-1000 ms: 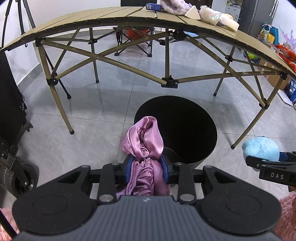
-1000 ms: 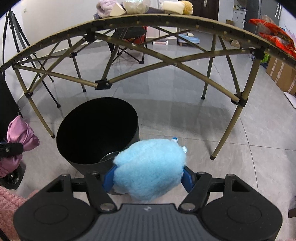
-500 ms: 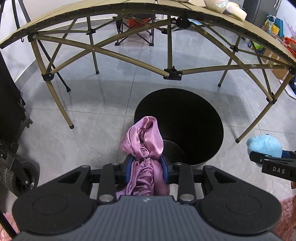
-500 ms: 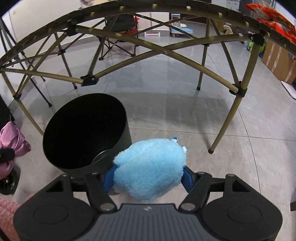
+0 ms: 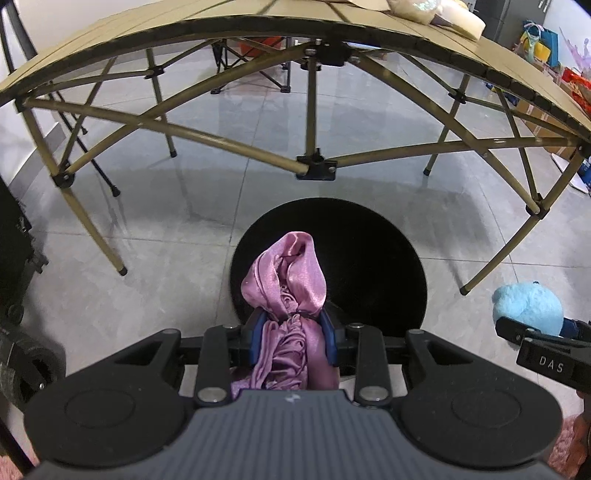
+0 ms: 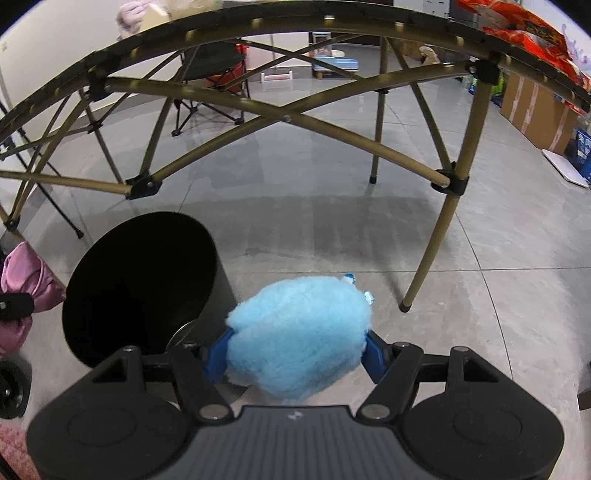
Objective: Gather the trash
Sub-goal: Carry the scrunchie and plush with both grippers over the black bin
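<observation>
A: Left gripper (image 5: pixel 293 326) status?
B: Blue fingers (image 5: pixel 256 332) pressed in on a bunch of pink satin cloth (image 5: pixel 286 280). Cloth bulges out past the tips, rest trails back toward the gripper body.
A: Where relative to the bin?
B: Cloth sits over the near-left rim of the black bin (image 5: pixel 369 258). Bin is round, open-topped, on the grey tile floor (image 5: pixel 147 280), inside too dark to read.
A: Right gripper (image 6: pixel 297 349)?
B: Fingers (image 6: pixel 218 350) spread fairly wide but pinching a fluffy light-blue ball (image 6: pixel 299 336) between them. Both pads touch its sides.
A: Over the bin?
B: No. Ball is just right of the bin, near side, over floor. In the left view it shows at the far right edge, apart from the bin rim.
A: Surroundings?
B: Folding table (image 5: pixel 184 70) with tan slatted top and crossed tan legs stands beyond the bin. Pale soft things on its far end, red packets (image 6: pixel 524 29) on its right edge. Folding chair (image 6: pixel 214 74) farther back, cardboard boxes (image 6: pixel 535 107) at far right. Black wheeled gear (image 5: pixel 22 354) at near left.
</observation>
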Demonstrator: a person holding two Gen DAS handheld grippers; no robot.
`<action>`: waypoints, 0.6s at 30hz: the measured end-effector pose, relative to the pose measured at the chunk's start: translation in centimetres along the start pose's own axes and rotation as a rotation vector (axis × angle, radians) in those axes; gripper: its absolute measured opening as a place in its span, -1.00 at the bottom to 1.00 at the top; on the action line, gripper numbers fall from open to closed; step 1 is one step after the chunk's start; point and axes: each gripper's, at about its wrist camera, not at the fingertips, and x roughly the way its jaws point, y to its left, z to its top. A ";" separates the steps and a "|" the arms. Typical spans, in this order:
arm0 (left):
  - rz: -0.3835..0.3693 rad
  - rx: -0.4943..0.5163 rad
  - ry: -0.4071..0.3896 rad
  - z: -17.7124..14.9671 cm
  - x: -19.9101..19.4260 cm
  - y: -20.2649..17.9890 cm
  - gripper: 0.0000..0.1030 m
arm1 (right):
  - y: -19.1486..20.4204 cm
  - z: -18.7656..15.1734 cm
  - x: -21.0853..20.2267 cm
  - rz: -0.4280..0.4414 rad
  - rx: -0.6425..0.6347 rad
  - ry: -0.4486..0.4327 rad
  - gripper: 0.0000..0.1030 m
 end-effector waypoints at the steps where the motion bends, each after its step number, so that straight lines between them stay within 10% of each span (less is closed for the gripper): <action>1: -0.002 0.005 0.003 0.3 0.2 -0.3 -0.38 | -0.2 0.1 0.0 -0.004 0.006 -0.002 0.35; 18: -0.012 0.022 0.055 3.4 3.8 -4.8 -0.38 | -2.9 0.4 0.7 -0.046 0.074 -0.011 0.35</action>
